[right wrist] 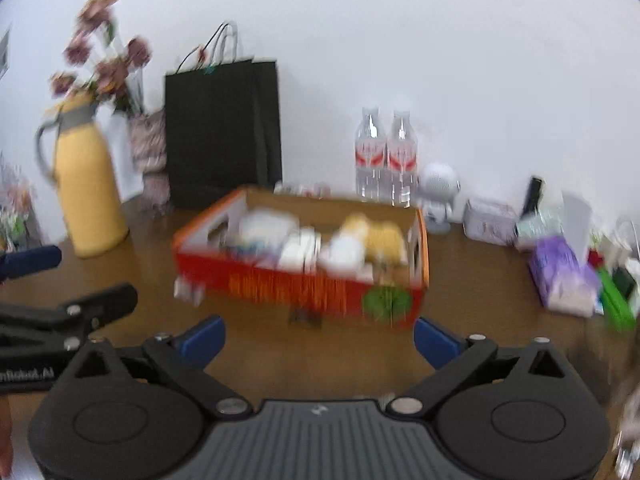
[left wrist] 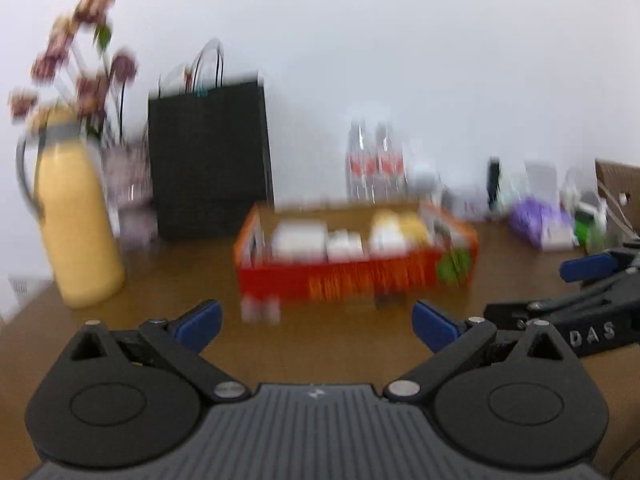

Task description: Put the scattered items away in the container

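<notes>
A red and orange cardboard box (left wrist: pixel 352 276) (right wrist: pixel 280 284) stands on the brown table, holding white and yellow items (left wrist: pixel 396 228) (right wrist: pixel 376 240). My left gripper (left wrist: pixel 316 324) hangs open in front of the box with nothing between its blue pads. My right gripper (right wrist: pixel 320 340) is open and empty too, just short of the box's near wall. Each gripper shows at the edge of the other's view: the right gripper (left wrist: pixel 592 280), the left gripper (right wrist: pixel 60 292). A small blurred item (left wrist: pixel 260 308) (right wrist: pixel 188 290) lies at the box's front left corner, and a small dark item (right wrist: pixel 306 314) lies before its front wall.
A yellow jug (left wrist: pixel 80 224) (right wrist: pixel 90 196) with dried flowers behind it stands left, beside a black paper bag (left wrist: pixel 208 160) (right wrist: pixel 222 132). Two water bottles (right wrist: pixel 386 156), a white round figure (right wrist: pixel 438 196) and a purple pack (right wrist: pixel 560 276) among clutter line the back and right.
</notes>
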### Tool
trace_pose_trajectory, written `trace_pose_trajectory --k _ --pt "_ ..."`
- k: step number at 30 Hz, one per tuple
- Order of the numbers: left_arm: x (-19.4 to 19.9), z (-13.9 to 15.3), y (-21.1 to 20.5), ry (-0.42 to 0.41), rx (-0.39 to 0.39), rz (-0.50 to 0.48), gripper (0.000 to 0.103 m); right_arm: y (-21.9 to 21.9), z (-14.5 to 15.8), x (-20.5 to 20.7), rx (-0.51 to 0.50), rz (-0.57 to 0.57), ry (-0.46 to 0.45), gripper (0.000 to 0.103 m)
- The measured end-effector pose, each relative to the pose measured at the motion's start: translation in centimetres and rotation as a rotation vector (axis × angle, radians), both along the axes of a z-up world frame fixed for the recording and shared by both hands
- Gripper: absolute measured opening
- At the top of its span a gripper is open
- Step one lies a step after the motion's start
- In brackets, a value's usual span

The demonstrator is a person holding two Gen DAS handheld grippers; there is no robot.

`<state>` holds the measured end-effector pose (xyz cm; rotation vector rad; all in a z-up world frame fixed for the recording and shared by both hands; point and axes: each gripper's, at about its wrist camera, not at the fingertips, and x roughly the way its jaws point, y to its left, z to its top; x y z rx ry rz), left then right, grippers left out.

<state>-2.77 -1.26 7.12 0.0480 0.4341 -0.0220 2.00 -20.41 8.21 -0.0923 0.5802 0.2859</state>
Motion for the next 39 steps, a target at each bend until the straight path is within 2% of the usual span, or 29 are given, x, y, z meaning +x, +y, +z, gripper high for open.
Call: trace_pose_trajectory --k 4,7,10,15,22,24,26,27,28,29,31,33,36,39 --pt "-1.0 -2.9 1.0 0.040 -0.096 0.019 0.103 -0.3 -4.7 -3.7 0.007 -0.006 0.069 0.100" --pt "-0.4 -3.8 1.1 0.094 -0.070 0.025 0.103 -0.1 -6.8 -4.9 0.058 0.018 0.095 0.100" --pt "-0.3 -4.5 0.9 0.113 -0.032 0.020 0.103 0.2 -7.9 -4.8 0.045 0.003 0.117 0.100" --pt "-0.3 -5.6 0.5 0.141 0.003 0.002 0.103 0.0 -8.8 -4.9 0.062 -0.023 0.130 0.101" --pt "0.8 -6.6 1.7 0.251 -0.071 0.012 0.103 0.6 -9.4 -4.9 0.007 -0.029 0.117 0.103" --pt "0.8 -6.5 2.0 0.242 -0.080 0.031 0.103 0.8 -9.5 -4.8 -0.007 -0.026 0.117 0.103" --pt "1.2 -5.8 2.7 0.230 -0.084 0.006 0.103 0.8 -9.4 -4.7 -0.009 -0.023 0.124 0.103" --pt "1.9 -5.1 3.1 0.221 -0.080 -0.023 0.103 0.9 -9.2 -4.3 -0.015 -0.012 0.139 0.101" --pt "2.9 -4.2 3.7 0.205 -0.066 -0.046 0.103 1.0 -8.7 -3.7 -0.015 0.010 0.151 0.092" --pt "4.2 -3.4 4.3 0.186 -0.044 -0.055 0.103 1.1 -8.1 -3.0 -0.005 0.035 0.153 0.090" --pt "7.6 -2.3 5.5 0.152 -0.002 -0.077 0.103 1.7 -6.6 -0.7 0.016 0.074 0.123 0.090" --pt "11.2 -2.2 6.9 0.145 -0.008 -0.121 0.103 3.0 -5.5 2.8 0.020 0.098 0.082 0.090" --pt "15.6 -2.7 8.4 0.142 -0.023 -0.142 0.103 5.4 -5.5 8.8 0.029 0.066 0.104 0.087" --pt "17.6 -3.5 8.4 0.136 0.040 -0.168 0.103 7.5 -6.6 13.1 0.039 -0.009 0.116 0.083"
